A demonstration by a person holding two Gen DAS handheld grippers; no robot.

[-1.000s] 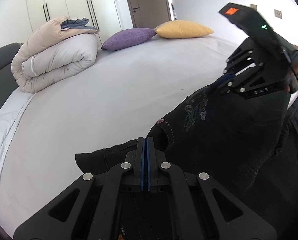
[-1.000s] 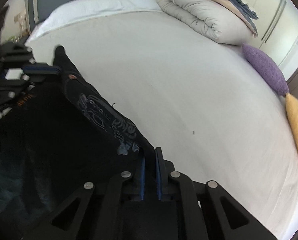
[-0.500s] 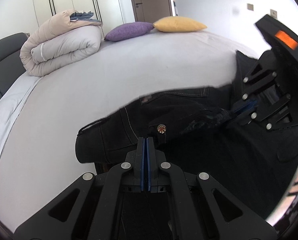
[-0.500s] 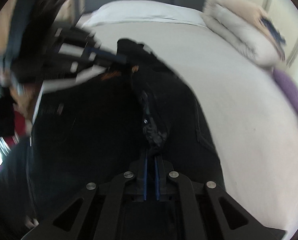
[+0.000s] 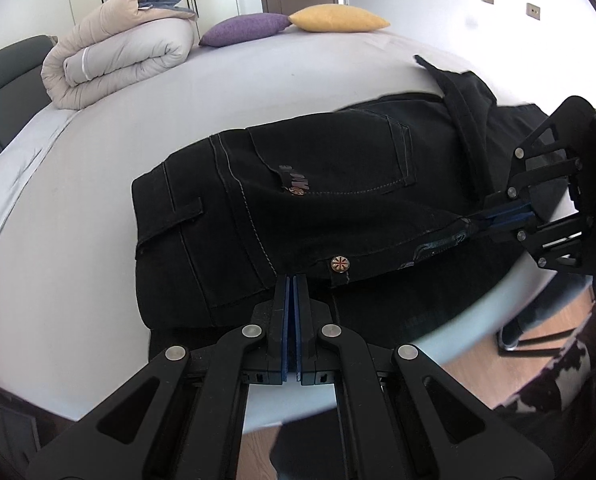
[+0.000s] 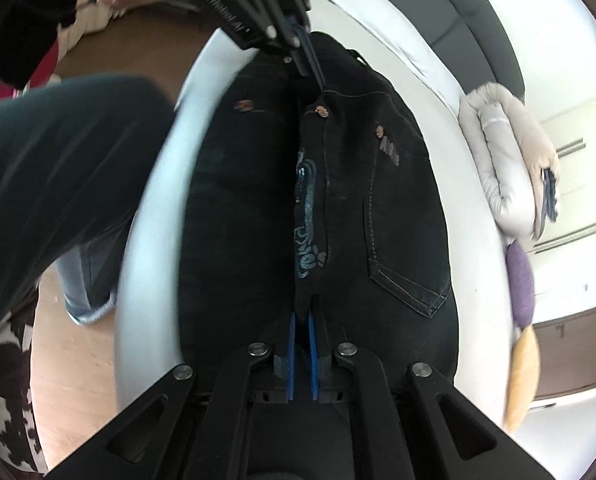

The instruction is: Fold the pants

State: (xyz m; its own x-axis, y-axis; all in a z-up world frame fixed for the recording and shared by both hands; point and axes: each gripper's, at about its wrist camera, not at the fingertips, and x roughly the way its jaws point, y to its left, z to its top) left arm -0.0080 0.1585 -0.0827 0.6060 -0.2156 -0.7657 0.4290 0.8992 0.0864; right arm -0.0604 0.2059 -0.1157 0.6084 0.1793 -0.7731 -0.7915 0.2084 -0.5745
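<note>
Black jeans [image 5: 317,208] lie on the white bed near its front edge, waistband to the left, a back pocket facing up. They also show in the right wrist view [image 6: 377,208]. My left gripper [image 5: 290,280] is shut on the waistband edge beside a metal button [image 5: 339,263]. My right gripper [image 6: 302,320] is shut on the same folded edge, at the printed part. It shows in the left wrist view [image 5: 485,220] at the right. The left gripper shows in the right wrist view [image 6: 311,70] at the top.
A rolled beige duvet [image 5: 118,60] lies at the far left of the bed [image 5: 78,220]. A purple pillow [image 5: 246,30] and a yellow pillow [image 5: 337,20] lie at the far side. Wooden floor [image 5: 477,360] and the person's legs [image 6: 58,160] are beside the front edge.
Both grippers have pulled the jeans' edge over and down towards the bed's front edge. The jeans now lie folded lengthwise and flatter, back pocket up.
</note>
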